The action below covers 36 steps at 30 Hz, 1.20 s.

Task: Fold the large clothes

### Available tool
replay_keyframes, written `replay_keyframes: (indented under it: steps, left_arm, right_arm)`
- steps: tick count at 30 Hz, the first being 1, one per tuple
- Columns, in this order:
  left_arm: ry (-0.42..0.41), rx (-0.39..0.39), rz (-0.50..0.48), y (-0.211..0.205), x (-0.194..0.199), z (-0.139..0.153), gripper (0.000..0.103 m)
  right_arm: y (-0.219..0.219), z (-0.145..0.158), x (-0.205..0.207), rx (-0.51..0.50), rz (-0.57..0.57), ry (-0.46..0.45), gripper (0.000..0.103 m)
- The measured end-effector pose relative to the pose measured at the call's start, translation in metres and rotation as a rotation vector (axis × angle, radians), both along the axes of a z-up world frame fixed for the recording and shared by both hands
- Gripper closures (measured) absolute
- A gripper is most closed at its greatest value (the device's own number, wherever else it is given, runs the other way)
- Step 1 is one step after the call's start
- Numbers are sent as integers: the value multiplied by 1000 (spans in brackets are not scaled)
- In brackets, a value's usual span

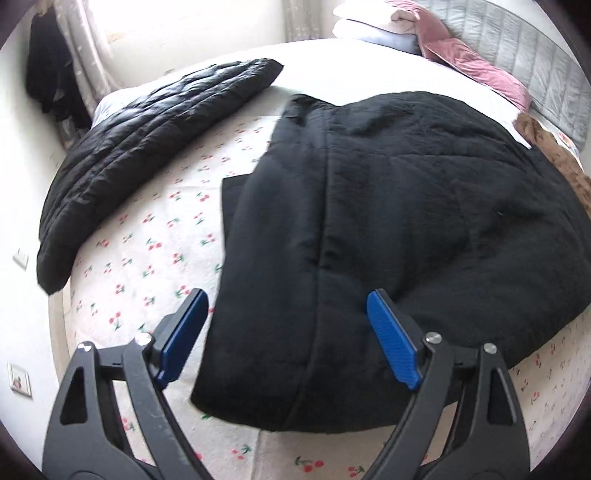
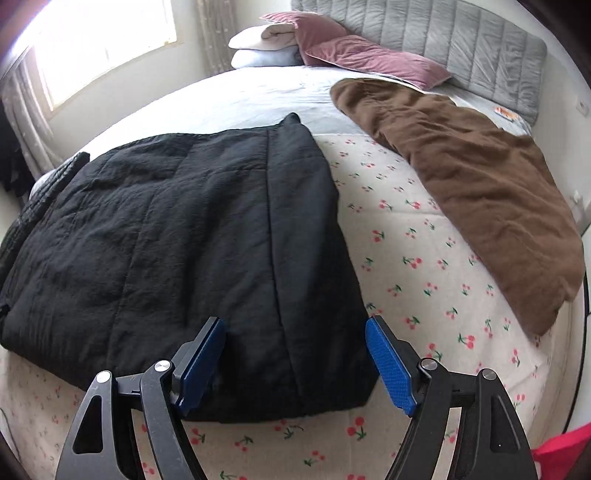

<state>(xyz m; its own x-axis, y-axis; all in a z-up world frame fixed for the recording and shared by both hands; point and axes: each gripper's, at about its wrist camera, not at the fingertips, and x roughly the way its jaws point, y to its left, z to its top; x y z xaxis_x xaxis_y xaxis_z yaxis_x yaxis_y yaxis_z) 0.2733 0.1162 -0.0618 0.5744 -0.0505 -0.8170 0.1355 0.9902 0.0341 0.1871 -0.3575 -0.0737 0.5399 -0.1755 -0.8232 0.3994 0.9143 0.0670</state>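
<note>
A large black padded coat [image 1: 388, 229] lies folded flat on the cherry-print sheet [image 1: 147, 258] of the bed; it also shows in the right wrist view [image 2: 177, 251]. My left gripper [image 1: 288, 306] is open and empty, its blue pads [image 1: 391, 336] spread over the coat's near left edge. My right gripper [image 2: 295, 332] is open and empty, its blue pads [image 2: 388, 365] spread over the coat's near right corner. I cannot tell whether either gripper touches the cloth.
A black quilted jacket [image 1: 147, 147] lies at the bed's left side. A brown garment [image 2: 461, 184] lies on the right. Pink and white pillows [image 2: 332, 51] sit against the grey headboard [image 2: 443, 37]. A window [image 2: 103, 33] and curtains are at the left.
</note>
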Motion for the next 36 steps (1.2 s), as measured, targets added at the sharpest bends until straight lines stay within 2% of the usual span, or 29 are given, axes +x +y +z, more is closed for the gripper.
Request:
replay_keyframes:
  steps: [2,4,10,13,18,22,24,31,36]
  left_arm:
    - [4,-22,41,6,-10,8,13]
    - [9,-6,76,3,-23,14,13]
    - [46,-14,65,-27,-68,31,12]
    - [75,7,56,-44,-89,39,12]
    - [61,-45,25,-69,-122,59,8]
    - [15,-55,-21,-87,-143,66,3]
    - [3,-55,-7,-91,-149,63,3]
    - [20,-51,-14,-115,-166,36,3]
    - [26,-53,-32,-125,-169,28,3]
  right_arm:
    - [1,10,-12,27,-12,-12,24]
    - [12,23,-23,15,2,-36,24]
    - [63,55,-46,-9,46,-81,22]
    - [92,64,-53,-27,67,-81,20]
    - [138,70,-60,-62,98,-72,19]
    - [169,67,-64,-80,112,-60,18]
    - [180,60,-66,-77,118,-63,17]
    - [209,35,-65,-127,161,-35,17]
    - [219,27,-59,-155,179,-28,17]
